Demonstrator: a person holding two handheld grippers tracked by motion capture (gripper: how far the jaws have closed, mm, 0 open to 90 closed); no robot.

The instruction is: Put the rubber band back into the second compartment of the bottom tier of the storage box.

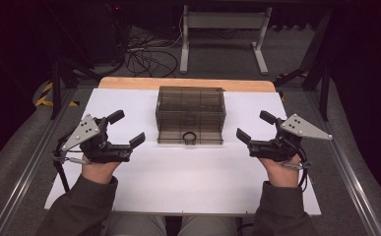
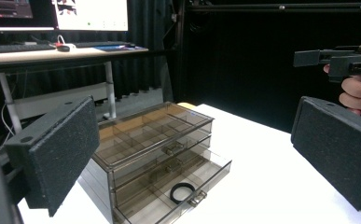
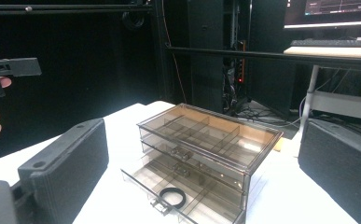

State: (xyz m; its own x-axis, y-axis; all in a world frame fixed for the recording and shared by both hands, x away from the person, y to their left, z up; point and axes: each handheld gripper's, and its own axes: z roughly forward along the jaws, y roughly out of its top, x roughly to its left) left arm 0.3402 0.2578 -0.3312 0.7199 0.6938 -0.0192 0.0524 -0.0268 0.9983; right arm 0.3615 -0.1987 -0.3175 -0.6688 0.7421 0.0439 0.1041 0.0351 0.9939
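A smoky see-through drawer box (image 1: 190,110) stands mid-table, with three drawers stacked. Its bottom drawer (image 2: 183,186) is pulled out, and a black ring (image 1: 189,137) lies in it near the front handle; the ring (image 3: 171,196) also appears from the right side. My left gripper (image 1: 127,128) hovers left of the box, open, nothing between its pads (image 2: 61,149). My right gripper (image 1: 254,126) hovers right of the box at the same height, also open and empty, with its pads (image 3: 71,163) wide apart. Both grippers are clear of the box.
A white tabletop (image 1: 188,182) carries the box, with a wooden strip (image 1: 129,82) along its far edge. Metal rails (image 1: 25,167) run down both sides. Behind stand a white desk frame (image 1: 222,22) and floor cables (image 1: 143,56).
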